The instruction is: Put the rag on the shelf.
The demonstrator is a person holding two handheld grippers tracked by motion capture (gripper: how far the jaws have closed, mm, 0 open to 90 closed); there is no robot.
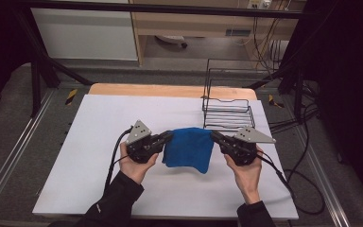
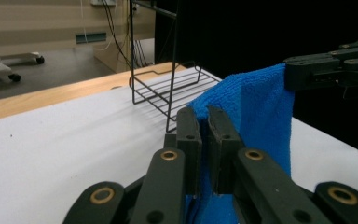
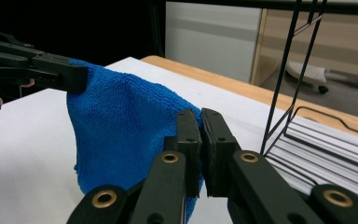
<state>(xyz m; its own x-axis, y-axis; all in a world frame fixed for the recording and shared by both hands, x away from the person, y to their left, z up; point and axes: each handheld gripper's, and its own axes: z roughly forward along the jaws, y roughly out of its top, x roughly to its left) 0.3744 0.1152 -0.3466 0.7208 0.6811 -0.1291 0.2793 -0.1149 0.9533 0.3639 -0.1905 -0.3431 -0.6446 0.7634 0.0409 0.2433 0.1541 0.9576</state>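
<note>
A blue cloth point(image 1: 189, 149) hangs between my two grippers above the white table sheet point(image 1: 99, 142). My left gripper point(image 1: 169, 136) is shut on the cloth's left top corner, and my right gripper point(image 1: 213, 135) is shut on its right top corner. In the left gripper view the blue cloth point(image 2: 256, 112) is pinched between the jaws of the left gripper point(image 2: 204, 119), and the right gripper point(image 2: 291, 77) holds the far corner. In the right gripper view the blue cloth point(image 3: 121, 126) hangs from the right gripper point(image 3: 200, 121), and the left gripper point(image 3: 77, 77) clamps its other corner.
A black wire rack point(image 1: 228, 104) stands at the back right of the table, just behind the right gripper. The wire rack point(image 2: 168, 86) is also in the left gripper view and the rack point(image 3: 317, 130) in the right gripper view. Cables trail off the table's right side.
</note>
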